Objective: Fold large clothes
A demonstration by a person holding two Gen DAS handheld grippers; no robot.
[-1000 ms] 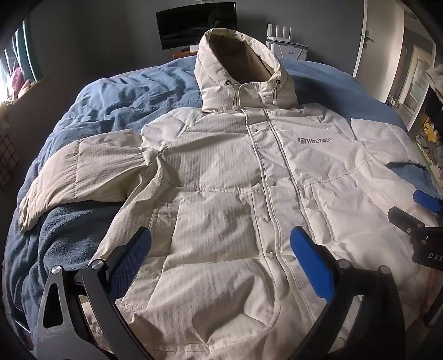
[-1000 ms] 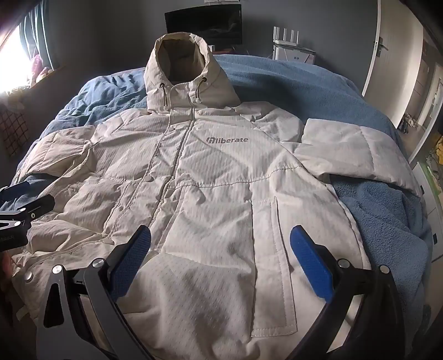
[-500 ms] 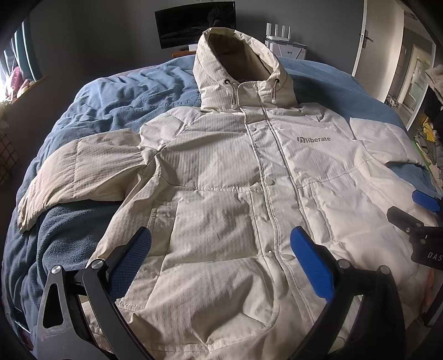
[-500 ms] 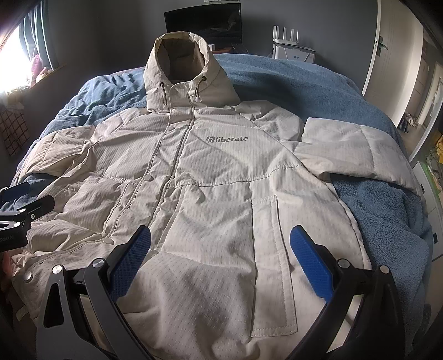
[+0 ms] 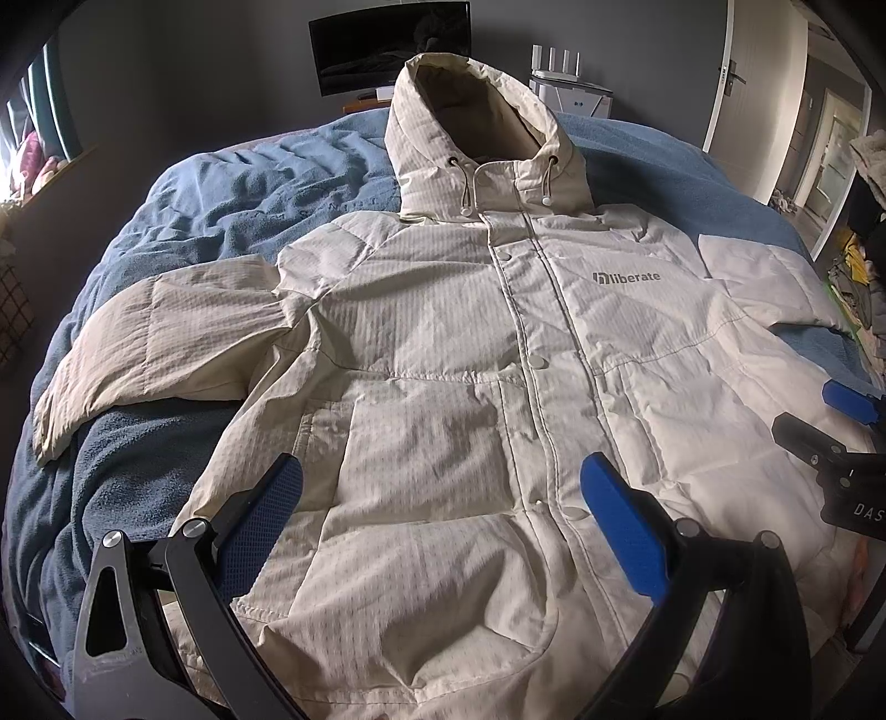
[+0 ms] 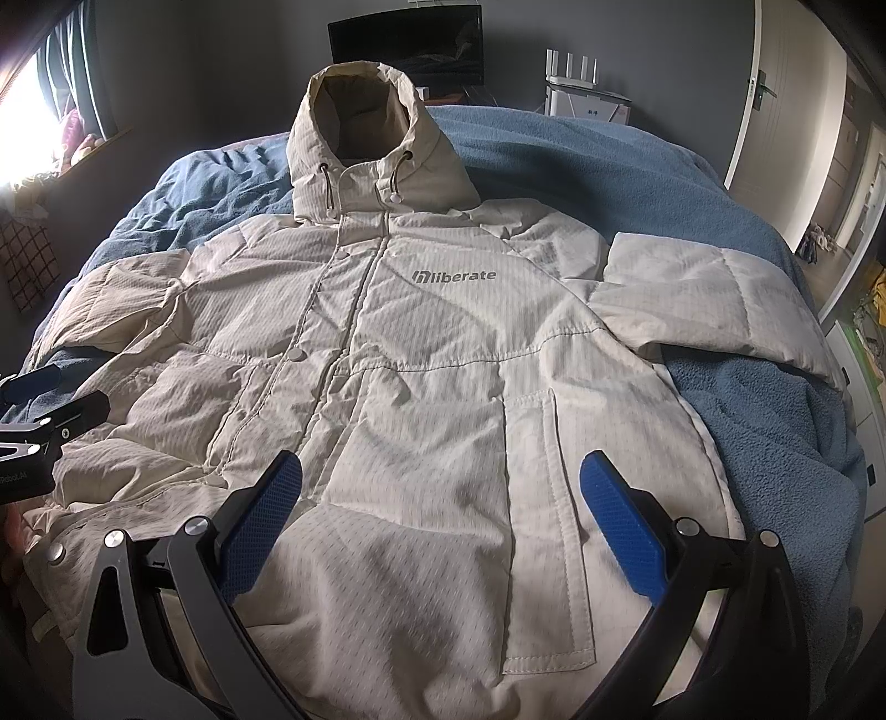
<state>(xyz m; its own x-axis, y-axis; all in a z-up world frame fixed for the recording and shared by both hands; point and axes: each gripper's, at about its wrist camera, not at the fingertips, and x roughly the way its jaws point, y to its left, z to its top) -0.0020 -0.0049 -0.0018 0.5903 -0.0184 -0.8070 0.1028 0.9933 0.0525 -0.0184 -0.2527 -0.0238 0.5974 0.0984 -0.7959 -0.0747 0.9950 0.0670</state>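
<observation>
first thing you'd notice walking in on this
A big cream hooded jacket lies face up and spread flat across the blue blanket on the bed, sleeves out to both sides, hood toward the far wall, with a grey "liberate" logo on its chest. Both blue-padded tools, the left tool and the right tool, are open above the hem end, holding nothing.

The jacket (image 5: pixel 443 360) lies flat and spread over most of the blanket (image 5: pixel 238 188), with nothing on top of it. Bare blanket lies beside each sleeve and around the raised hood (image 5: pixel 470 99). Both grippers, left (image 5: pixel 440 526) and right (image 6: pixel 440 526), hang wide-jawed over the hem, well apart. A monitor (image 6: pixel 407 41) stands behind the hood.
</observation>
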